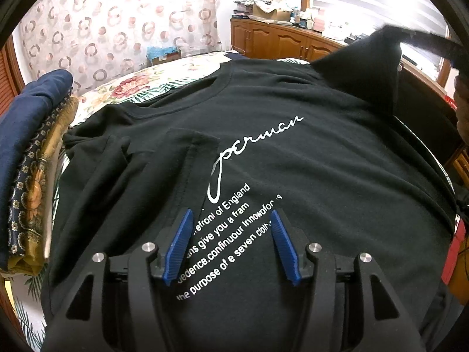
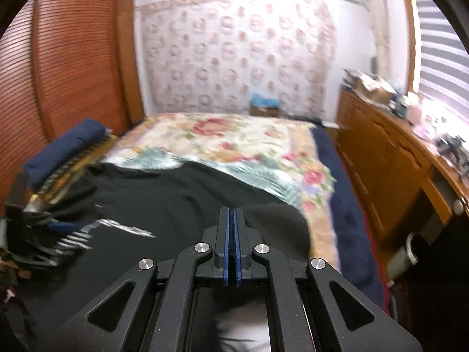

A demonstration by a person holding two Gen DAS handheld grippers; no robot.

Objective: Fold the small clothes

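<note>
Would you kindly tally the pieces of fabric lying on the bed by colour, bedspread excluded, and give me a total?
Black: 1, the black T-shirt with white lettering, one side lifted by the right gripper.
Navy: 1, the navy folded cloth on top of the pile at the left.
Gold and navy patterned: 1, the patterned cloth under it.
Total: 3

Folded clothes stack (image 1: 32, 158) crowds the black T-shirt's (image 1: 293, 161) left edge; floral bedspread (image 2: 234, 138) beyond lies open.

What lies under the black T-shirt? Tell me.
Under the black T-shirt lies a floral bedspread, showing beyond the collar. The part beneath the shirt is covered, so anything else there cannot be seen.
</note>
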